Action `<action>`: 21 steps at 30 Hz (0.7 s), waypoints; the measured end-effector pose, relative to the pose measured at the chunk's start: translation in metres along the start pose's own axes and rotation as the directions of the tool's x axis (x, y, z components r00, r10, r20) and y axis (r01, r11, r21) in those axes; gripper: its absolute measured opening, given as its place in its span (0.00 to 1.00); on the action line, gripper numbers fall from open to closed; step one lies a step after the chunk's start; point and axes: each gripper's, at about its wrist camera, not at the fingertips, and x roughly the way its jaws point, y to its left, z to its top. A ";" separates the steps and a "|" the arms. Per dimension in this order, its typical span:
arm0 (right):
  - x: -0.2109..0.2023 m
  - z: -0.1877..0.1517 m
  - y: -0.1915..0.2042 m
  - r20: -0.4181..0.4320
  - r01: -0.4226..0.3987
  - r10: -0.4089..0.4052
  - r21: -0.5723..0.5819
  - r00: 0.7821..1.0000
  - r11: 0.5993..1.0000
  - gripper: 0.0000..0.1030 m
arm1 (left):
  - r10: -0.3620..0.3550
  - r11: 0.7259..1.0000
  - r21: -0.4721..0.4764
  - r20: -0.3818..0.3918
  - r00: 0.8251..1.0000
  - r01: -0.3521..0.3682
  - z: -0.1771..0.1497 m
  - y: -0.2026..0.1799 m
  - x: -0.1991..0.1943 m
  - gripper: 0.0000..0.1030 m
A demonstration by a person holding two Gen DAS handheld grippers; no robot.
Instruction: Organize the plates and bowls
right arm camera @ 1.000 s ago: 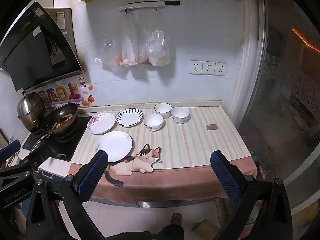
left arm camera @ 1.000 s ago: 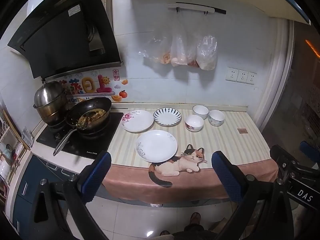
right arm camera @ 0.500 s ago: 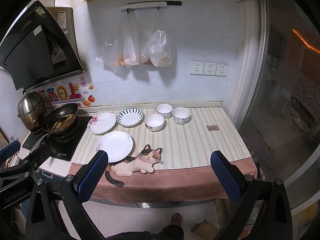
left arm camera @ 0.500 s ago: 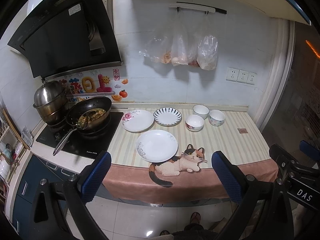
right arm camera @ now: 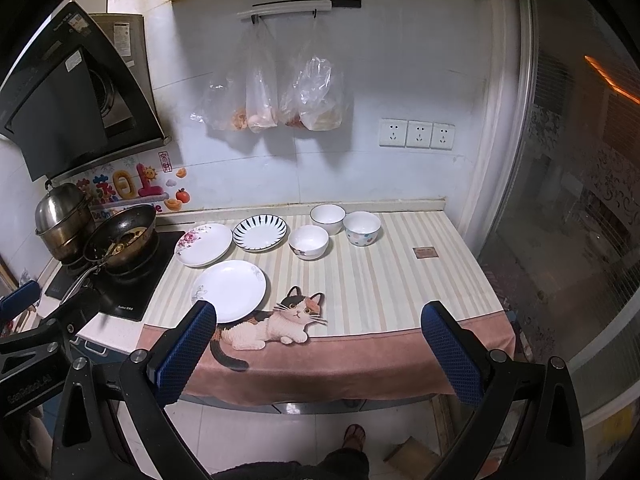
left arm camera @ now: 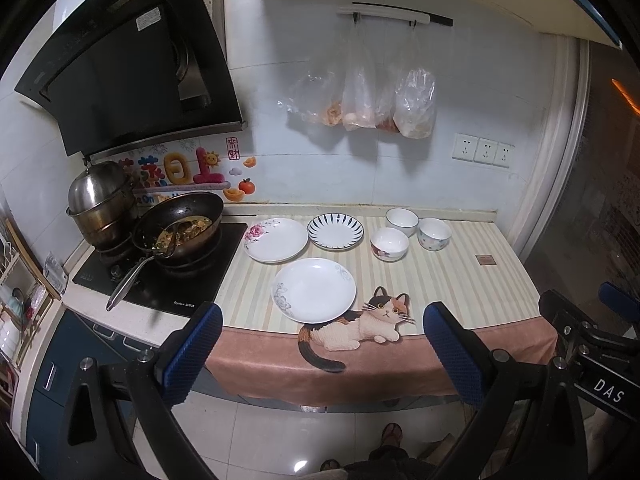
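Three plates lie on the striped counter cloth: a plain white plate [left arm camera: 314,290] [right arm camera: 231,290] at the front, a rose-patterned plate [left arm camera: 276,239] [right arm camera: 205,244] and a blue-striped plate [left arm camera: 335,232] [right arm camera: 260,233] behind it. Three small bowls stand to their right: a floral one [left arm camera: 389,243] [right arm camera: 308,242], a white one [left arm camera: 401,221] [right arm camera: 327,219] and a dotted one [left arm camera: 435,233] [right arm camera: 361,228]. My left gripper [left arm camera: 322,354] and right gripper [right arm camera: 320,354] are both open and empty, held off the counter's front edge, well short of the dishes.
A wok with food [left arm camera: 180,232] [right arm camera: 122,240] and a steel pot [left arm camera: 100,204] sit on the black cooktop [left arm camera: 168,280] at the left. A range hood [left arm camera: 128,64] hangs above. Plastic bags [left arm camera: 360,100] hang on the wall. A small brown square [left arm camera: 485,260] lies at the right.
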 end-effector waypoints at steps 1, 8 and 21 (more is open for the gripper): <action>-0.001 0.001 0.001 0.001 0.000 0.000 0.001 1.000 1.000 1.00 | 0.000 1.000 0.000 0.000 1.000 0.000 0.000 0.000 0.000 1.00; 0.002 -0.002 -0.001 0.002 -0.001 0.001 0.000 1.000 1.000 1.00 | -0.001 1.000 0.001 -0.002 1.000 0.001 -0.001 0.000 0.000 1.00; 0.000 -0.003 -0.007 0.004 -0.002 0.001 0.010 1.000 1.000 1.00 | 0.001 1.000 0.003 -0.001 1.000 -0.001 -0.001 -0.002 -0.001 1.00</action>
